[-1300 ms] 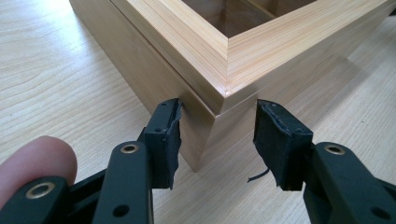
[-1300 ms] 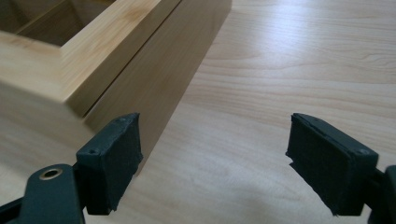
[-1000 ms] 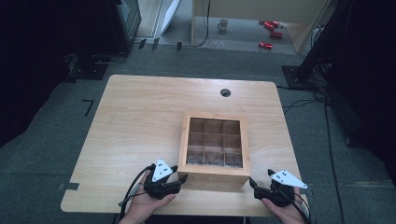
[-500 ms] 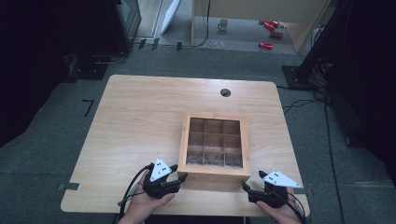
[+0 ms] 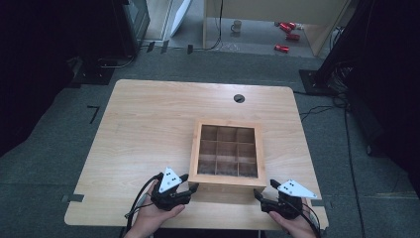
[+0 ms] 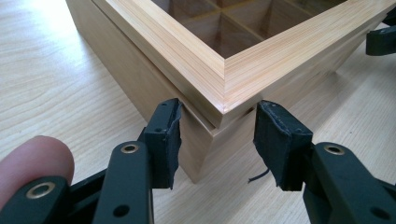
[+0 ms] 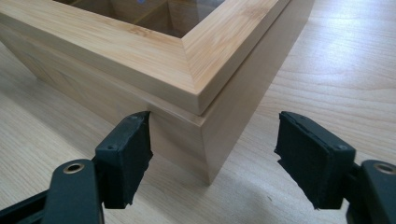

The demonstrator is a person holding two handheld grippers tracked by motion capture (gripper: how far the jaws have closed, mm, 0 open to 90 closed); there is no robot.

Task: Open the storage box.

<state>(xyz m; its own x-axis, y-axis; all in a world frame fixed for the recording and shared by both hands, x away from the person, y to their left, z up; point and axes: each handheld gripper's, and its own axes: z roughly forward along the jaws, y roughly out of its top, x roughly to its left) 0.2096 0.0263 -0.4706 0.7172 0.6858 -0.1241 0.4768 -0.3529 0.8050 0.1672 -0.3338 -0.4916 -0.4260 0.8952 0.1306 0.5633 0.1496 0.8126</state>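
High view: we see the wooden box (image 5: 227,151) at the table's (image 5: 148,124) near edge, left gripper (image 5: 184,189) and right gripper (image 5: 260,195) at its near corners.
Left gripper view: jaws released, straddling a corner under the lid (image 6: 243,65).
Right gripper view: jaws released around the other corner; we should seat both evenly first.
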